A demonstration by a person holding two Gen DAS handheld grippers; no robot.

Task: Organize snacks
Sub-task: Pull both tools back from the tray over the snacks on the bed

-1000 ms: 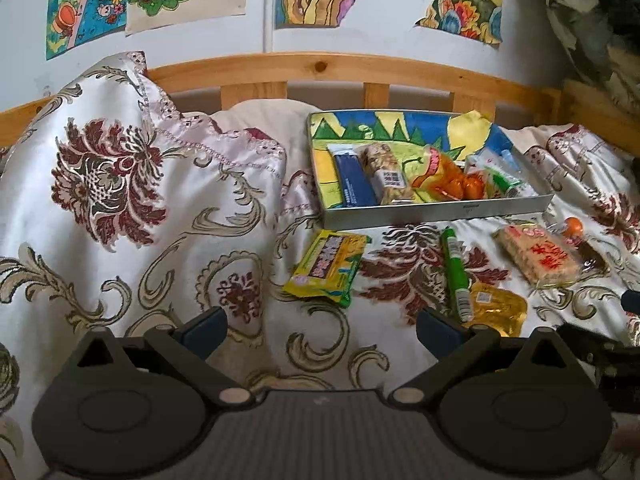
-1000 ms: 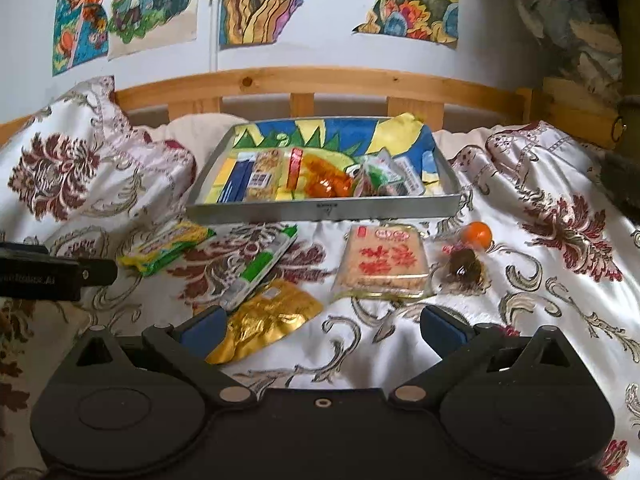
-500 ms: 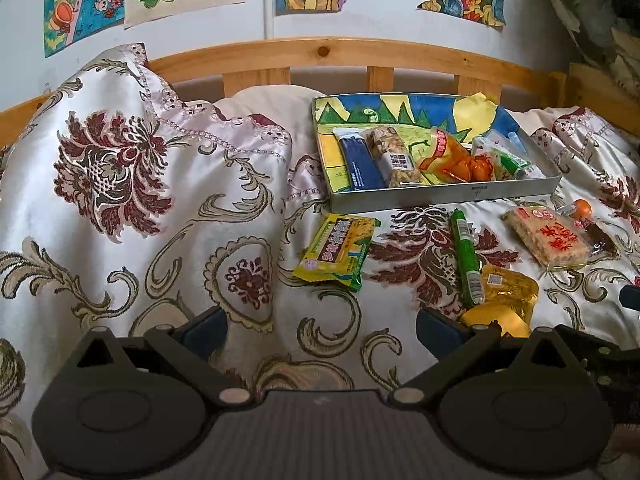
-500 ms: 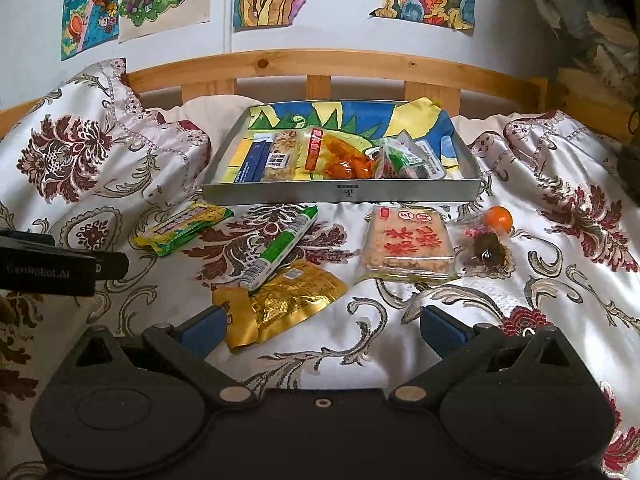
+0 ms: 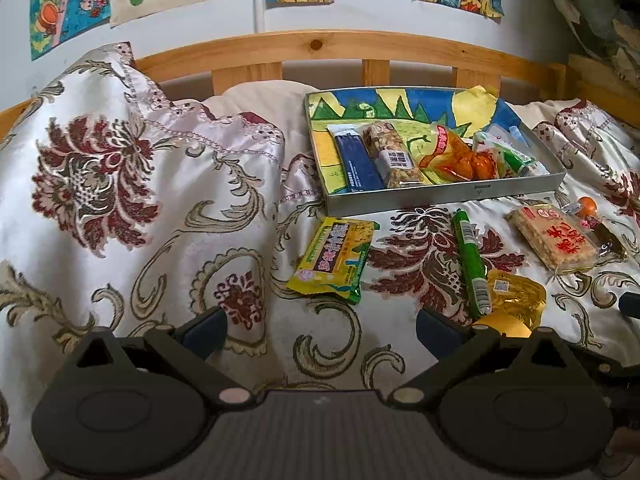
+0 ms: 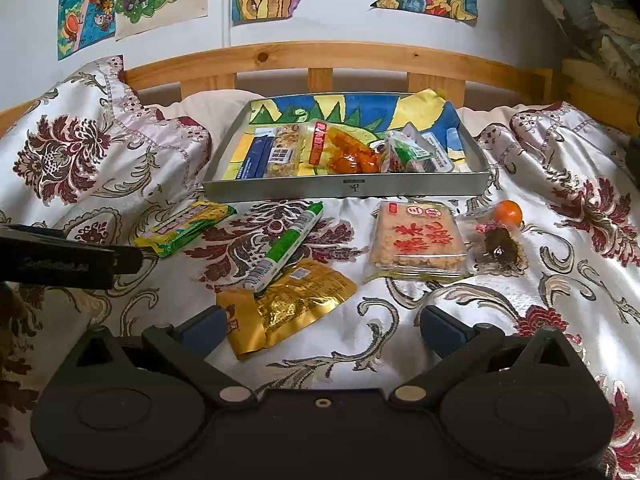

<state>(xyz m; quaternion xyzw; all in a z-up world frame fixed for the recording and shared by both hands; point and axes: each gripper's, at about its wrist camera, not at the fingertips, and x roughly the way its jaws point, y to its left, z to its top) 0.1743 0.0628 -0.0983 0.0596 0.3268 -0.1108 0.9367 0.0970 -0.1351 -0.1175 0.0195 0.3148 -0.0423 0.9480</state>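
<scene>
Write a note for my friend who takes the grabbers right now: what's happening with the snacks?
Left hand-held gripper: open, empty, above the bedspread.
Right hand-held gripper: open, empty, near the gold pouch.
Done: the tray already holds several snacks, including a blue bar and an orange packet.
Left on the bedspread in front of the tray: yellow-green packet, green stick, gold pouch, rice cracker pack, dark wrapped sweet, small orange ball.

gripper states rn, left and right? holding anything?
Left gripper: open, holding nothing, above the bedspread short of the yellow-green snack pack.
Right gripper: open, holding nothing, gold foil packet just ahead.
</scene>
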